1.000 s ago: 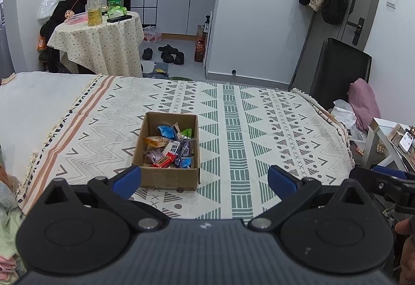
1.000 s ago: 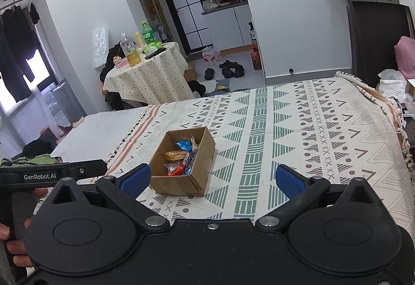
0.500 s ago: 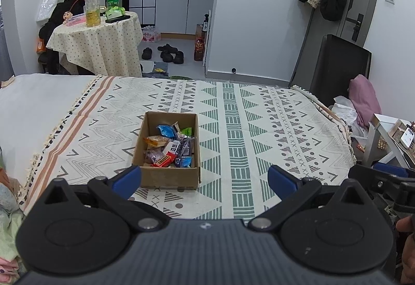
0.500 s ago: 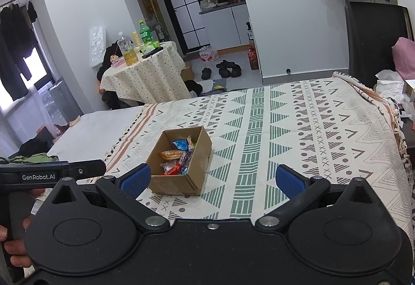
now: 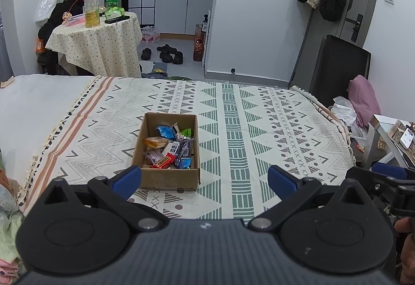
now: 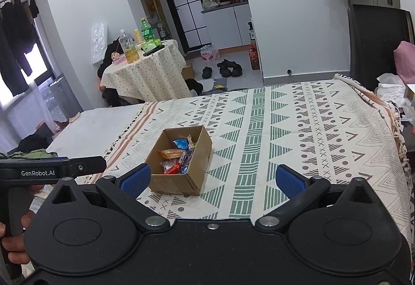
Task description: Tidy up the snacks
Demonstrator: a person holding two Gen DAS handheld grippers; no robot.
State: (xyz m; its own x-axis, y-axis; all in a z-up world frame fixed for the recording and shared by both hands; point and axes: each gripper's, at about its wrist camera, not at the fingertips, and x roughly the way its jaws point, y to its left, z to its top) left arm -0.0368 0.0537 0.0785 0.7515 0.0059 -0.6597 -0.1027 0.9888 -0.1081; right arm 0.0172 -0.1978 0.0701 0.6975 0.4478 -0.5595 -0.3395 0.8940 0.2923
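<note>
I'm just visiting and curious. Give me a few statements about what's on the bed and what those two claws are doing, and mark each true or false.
1. The cardboard box holds wrapped snacks. True.
2. The left gripper is clamped on a snack. False: its jaws are spread wide and hold nothing.
3. The box sits on a patterned blanket. True.
4. The right gripper is shut. False: it is open and empty.
5. Snacks lie scattered across the blanket. False: all visible ones are in the box.
</note>
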